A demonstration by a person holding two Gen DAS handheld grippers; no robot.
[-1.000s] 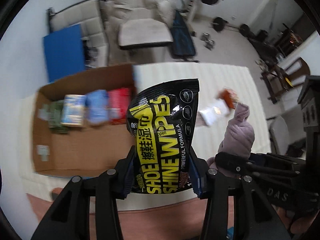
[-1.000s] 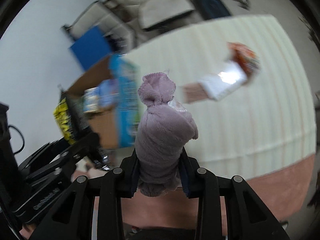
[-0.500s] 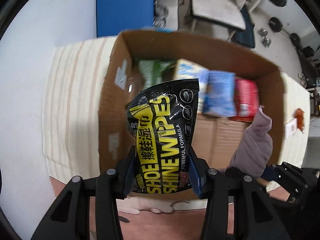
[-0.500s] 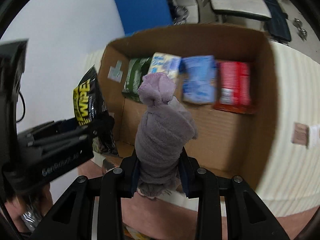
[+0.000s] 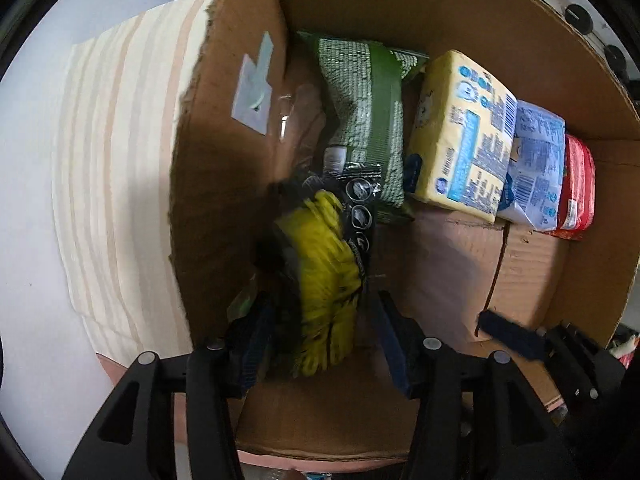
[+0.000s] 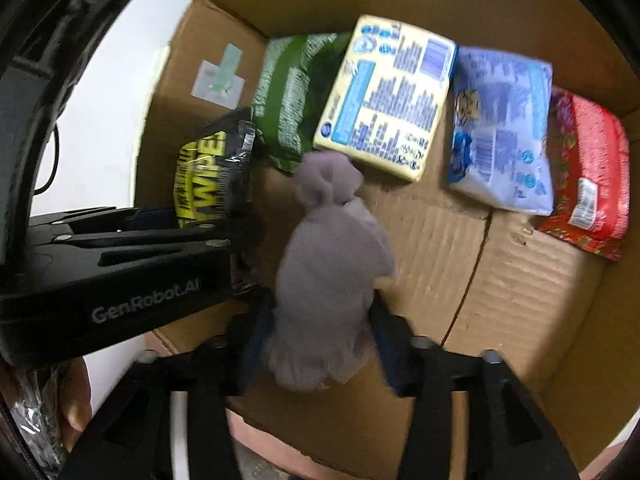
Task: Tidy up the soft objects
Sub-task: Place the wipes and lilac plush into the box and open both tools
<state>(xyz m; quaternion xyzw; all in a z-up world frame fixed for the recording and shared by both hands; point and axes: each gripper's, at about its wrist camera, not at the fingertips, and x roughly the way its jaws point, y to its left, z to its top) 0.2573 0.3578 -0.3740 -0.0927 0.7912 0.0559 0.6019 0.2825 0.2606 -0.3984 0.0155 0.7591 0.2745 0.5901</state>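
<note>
**Two soft things poised over the box**

While both pairs of tongs hang inside the open brown cardboard box [image 6: 520, 300], each has its load between its fingers. The left tongs [image 5: 320, 316] look spread around the black-and-yellow shoe-wipes pouch [image 5: 324, 272], which is blurred, so I cannot tell whether they grip it. It sits in the box's left corner, long axis pointing away from the tongs toward the green packet [image 5: 364, 120]. The right tongs [image 6: 324, 344] flank the rolled mauve sock bundle [image 6: 328, 280], which stands lengthwise along the fingers; blur hides whether they squeeze it. Ahead lie yellow [image 6: 388, 96], blue [image 6: 504, 128] and red [image 6: 588, 176] packets in a row along the far wall. Bare floor lies just below the sock, so I judge the right tongs nearer a free spot.
</note>
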